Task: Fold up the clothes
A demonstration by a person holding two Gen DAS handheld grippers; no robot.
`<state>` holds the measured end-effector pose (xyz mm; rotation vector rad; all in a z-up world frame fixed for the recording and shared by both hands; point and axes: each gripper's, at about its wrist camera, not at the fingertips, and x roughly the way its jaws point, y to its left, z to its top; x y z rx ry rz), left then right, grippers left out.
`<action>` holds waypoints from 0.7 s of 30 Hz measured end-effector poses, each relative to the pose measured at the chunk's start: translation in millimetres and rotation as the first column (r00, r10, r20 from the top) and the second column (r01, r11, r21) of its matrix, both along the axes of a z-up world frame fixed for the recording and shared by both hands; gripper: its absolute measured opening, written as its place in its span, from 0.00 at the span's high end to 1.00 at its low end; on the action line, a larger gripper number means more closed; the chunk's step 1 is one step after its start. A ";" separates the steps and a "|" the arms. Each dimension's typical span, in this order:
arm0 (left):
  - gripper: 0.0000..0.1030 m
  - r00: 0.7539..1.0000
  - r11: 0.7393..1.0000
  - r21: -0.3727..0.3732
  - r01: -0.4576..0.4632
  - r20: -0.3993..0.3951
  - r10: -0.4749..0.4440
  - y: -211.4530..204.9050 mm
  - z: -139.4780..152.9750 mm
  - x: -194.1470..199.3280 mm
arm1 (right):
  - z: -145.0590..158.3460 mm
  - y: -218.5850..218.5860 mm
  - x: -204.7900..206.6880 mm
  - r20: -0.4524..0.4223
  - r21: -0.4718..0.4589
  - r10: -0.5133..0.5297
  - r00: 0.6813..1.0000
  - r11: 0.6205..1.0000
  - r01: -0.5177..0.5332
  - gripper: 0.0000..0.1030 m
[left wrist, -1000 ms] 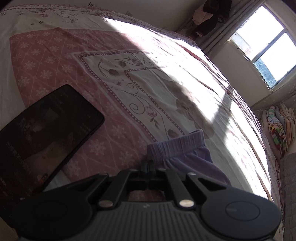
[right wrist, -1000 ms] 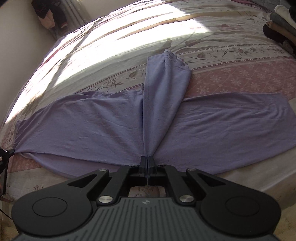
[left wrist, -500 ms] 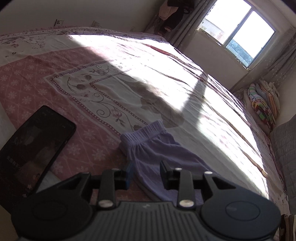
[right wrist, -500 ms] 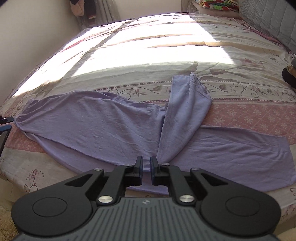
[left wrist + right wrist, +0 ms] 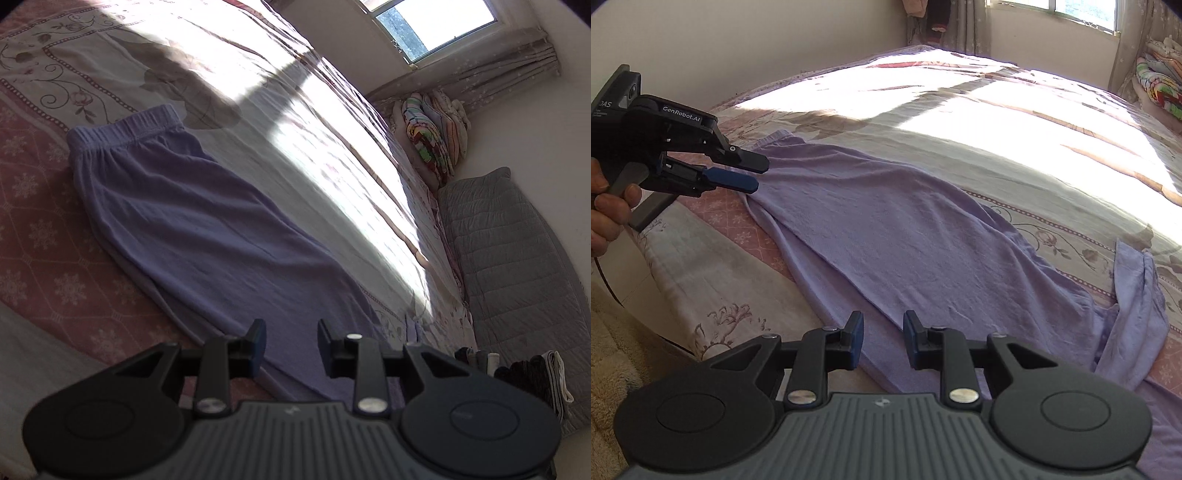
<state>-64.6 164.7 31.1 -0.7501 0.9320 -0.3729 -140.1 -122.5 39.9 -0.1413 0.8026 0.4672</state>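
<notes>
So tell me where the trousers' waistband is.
In the left wrist view, the waistband lies upper left on the bedspread, far from the left gripper.

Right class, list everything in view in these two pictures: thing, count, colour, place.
trousers: one, lilac, flat on the bed.
bedspread: one, cream and pink floral, under the trousers.
bedding stack: one, multicoloured, corner under the window.
quilt: one, grey, by the wall.
folded clothes: a few, dark and pale, bed edge.
window: one, far wall.
left gripper: black, open, above the trousers.
right gripper: black, jaws opening, nothing between.
hand: one, holding the left gripper.
</notes>
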 end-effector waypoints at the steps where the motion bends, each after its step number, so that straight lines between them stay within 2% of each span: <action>1: 0.71 1.000 1.000 -0.014 0.021 -0.011 -0.021 -6.2 -2.4 1.1 | -1.0 4.0 2.6 0.003 -0.005 0.016 1.000 1.000 -0.016 0.75; 7: 0.71 0.993 0.992 -0.084 0.090 -0.066 -0.096 -34.1 -13.6 6.7 | -9.0 19.0 16.7 0.006 -0.039 0.084 0.996 0.996 -0.084 0.76; 10: 0.71 0.990 0.990 -0.114 0.086 -0.099 -0.097 -41.2 -19.3 6.1 | -11.6 20.3 19.0 0.017 -0.043 0.088 0.996 0.995 -0.087 0.96; 11: 0.70 0.989 0.989 -0.123 0.084 -0.111 -0.097 -43.5 -21.1 5.8 | -10.9 19.0 19.1 0.019 -0.036 0.085 0.996 0.996 -0.084 0.98; 16: 0.66 0.987 0.994 -0.086 0.064 -0.145 -0.076 -61.6 -21.6 3.0 | -1.9 11.9 17.1 0.043 0.001 0.076 0.996 0.997 -0.076 0.99; 21: 0.66 0.988 0.999 -0.044 -0.025 -0.155 0.018 -71.5 -18.6 -4.7 | 6.3 6.0 13.9 0.052 0.036 0.088 0.995 0.995 -0.089 0.99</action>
